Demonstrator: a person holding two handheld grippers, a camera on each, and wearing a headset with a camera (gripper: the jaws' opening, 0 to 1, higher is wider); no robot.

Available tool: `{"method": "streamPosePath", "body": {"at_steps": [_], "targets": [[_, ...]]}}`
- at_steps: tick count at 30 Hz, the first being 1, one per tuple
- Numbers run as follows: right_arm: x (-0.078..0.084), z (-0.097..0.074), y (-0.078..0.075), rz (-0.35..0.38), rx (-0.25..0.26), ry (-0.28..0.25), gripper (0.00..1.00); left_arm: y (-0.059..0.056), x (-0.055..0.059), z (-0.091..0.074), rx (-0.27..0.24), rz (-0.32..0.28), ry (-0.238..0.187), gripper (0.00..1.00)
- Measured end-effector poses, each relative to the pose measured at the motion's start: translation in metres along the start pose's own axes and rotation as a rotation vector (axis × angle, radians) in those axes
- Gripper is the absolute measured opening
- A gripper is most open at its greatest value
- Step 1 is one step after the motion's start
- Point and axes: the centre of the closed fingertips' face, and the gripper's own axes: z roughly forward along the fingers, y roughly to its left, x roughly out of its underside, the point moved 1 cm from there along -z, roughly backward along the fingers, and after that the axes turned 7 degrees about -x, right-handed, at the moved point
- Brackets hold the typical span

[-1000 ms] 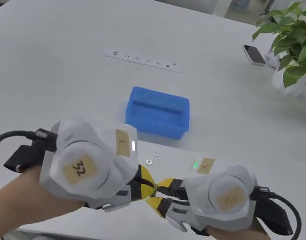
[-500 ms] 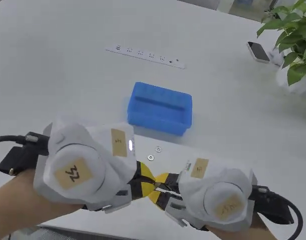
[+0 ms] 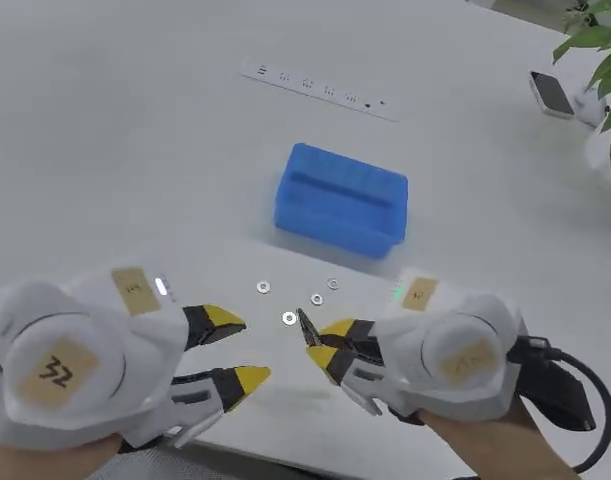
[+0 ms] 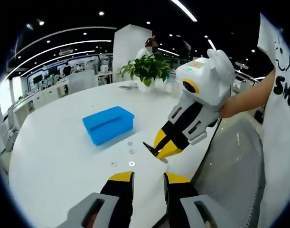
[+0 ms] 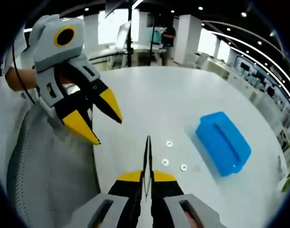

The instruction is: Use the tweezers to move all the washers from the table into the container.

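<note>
Fingers (image 5: 130, 177) of your right gripper (image 3: 325, 343) are clamped on the tweezers (image 5: 147, 156), tips pointing toward the washers (image 3: 289, 318) — four of them, loose on the table (image 3: 135, 150) between you and the blue container (image 3: 342, 200). Your left gripper (image 3: 240, 348) hangs beside the right with its jaws spread and nothing in them — near the washers, not touching any.

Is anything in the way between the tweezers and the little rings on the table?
Nothing visible. Bare table lies between the tip of the tweezers and the nearest washer, and between the washers and the blue container.
</note>
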Motion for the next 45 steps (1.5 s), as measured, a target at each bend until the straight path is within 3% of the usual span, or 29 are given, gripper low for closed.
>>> {"method": "streamPosePath", "body": {"at_steps": [4, 8, 11, 15, 16, 19, 24, 27, 29, 34, 38, 42, 45], "targets": [[0.009, 0.006, 0.000, 0.029, -0.001, 0.013, 0.02, -0.001, 0.002, 0.006, 0.009, 0.026, 0.020, 0.20], [0.008, 0.006, 0.003, 0.036, -0.009, 0.015, 0.02, -0.002, -0.010, 0.014, 0.014, 0.067, -0.012, 0.22], [0.005, 0.005, 0.008, 0.023, -0.015, 0.011, 0.02, -0.005, -0.017, 0.025, 0.057, 0.109, -0.010, 0.27], [0.002, 0.004, 0.018, -0.017, -0.025, 0.012, 0.02, -0.012, -0.020, 0.037, 0.153, 0.084, 0.017, 0.19], [0.002, 0.004, 0.019, -0.026, -0.023, 0.014, 0.02, -0.017, -0.018, 0.037, 0.200, 0.060, 0.046, 0.16], [0.004, 0.004, 0.023, -0.050, -0.021, 0.021, 0.02, -0.018, -0.021, 0.042, 0.212, 0.065, 0.039, 0.05], [0.007, 0.003, 0.024, -0.061, -0.004, 0.026, 0.02, -0.023, -0.020, 0.042, 0.260, 0.015, 0.052, 0.01], [0.006, 0.003, 0.026, -0.028, -0.009, 0.003, 0.02, -0.026, -0.021, 0.036, 0.309, -0.073, 0.081, 0.00], [0.006, 0.005, 0.026, -0.016, 0.002, -0.008, 0.02, -0.024, -0.024, 0.035, 0.307, -0.073, 0.070, 0.00], [0.023, 0.015, 0.026, 0.012, 0.010, 0.022, 0.01, -0.023, -0.031, 0.028, 0.309, -0.052, 0.059, 0.00], [0.029, 0.024, 0.024, 0.026, 0.012, 0.029, 0.03, -0.023, -0.036, 0.024, 0.328, -0.076, 0.039, 0.00], [0.027, 0.032, 0.023, 0.034, -0.002, 0.030, 0.01, -0.021, -0.031, 0.024, 0.315, -0.067, 0.050, 0.00], [0.029, 0.033, 0.027, -0.003, -0.017, 0.056, 0.00, -0.016, -0.024, 0.024, 0.298, -0.061, 0.056, 0.00]]}}
